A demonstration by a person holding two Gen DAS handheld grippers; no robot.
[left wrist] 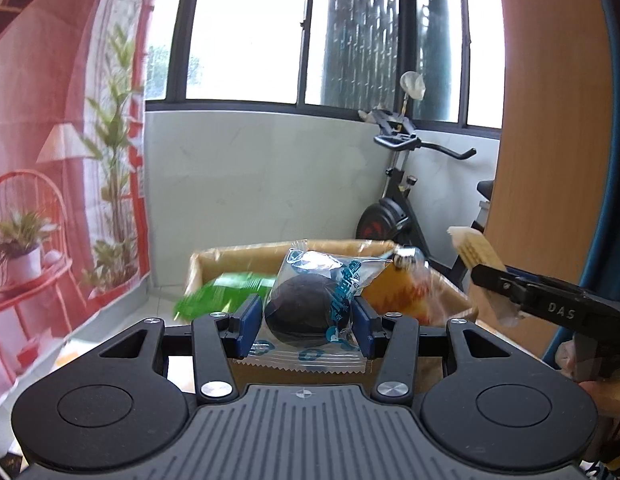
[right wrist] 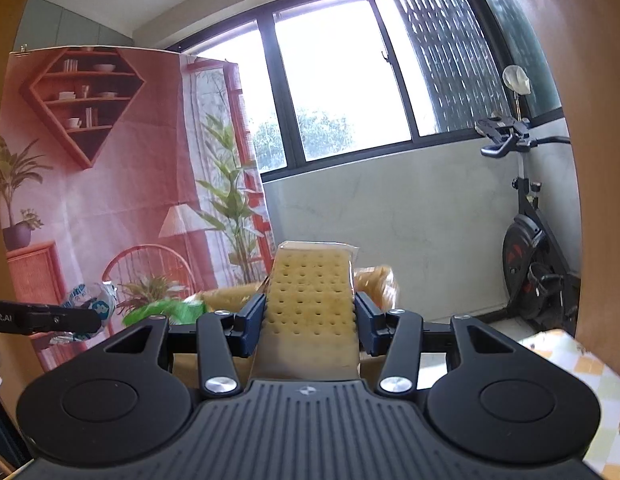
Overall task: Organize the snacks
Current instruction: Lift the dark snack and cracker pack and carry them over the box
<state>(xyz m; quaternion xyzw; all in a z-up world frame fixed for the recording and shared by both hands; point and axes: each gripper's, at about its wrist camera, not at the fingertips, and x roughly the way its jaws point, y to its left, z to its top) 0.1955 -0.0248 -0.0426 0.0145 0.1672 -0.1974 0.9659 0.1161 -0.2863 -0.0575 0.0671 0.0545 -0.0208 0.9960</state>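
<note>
Two snacks between tool pads

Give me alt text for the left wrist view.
The left gripper clamps a clear-wrapped dark round cake above an open cardboard box of snacks. At right, the right gripper holds a wrapped cracker pack.

I see an exercise bike near the grey wall, under a dark-framed window. On the left hangs a pink printed backdrop. A wooden panel stands on the right.
</note>
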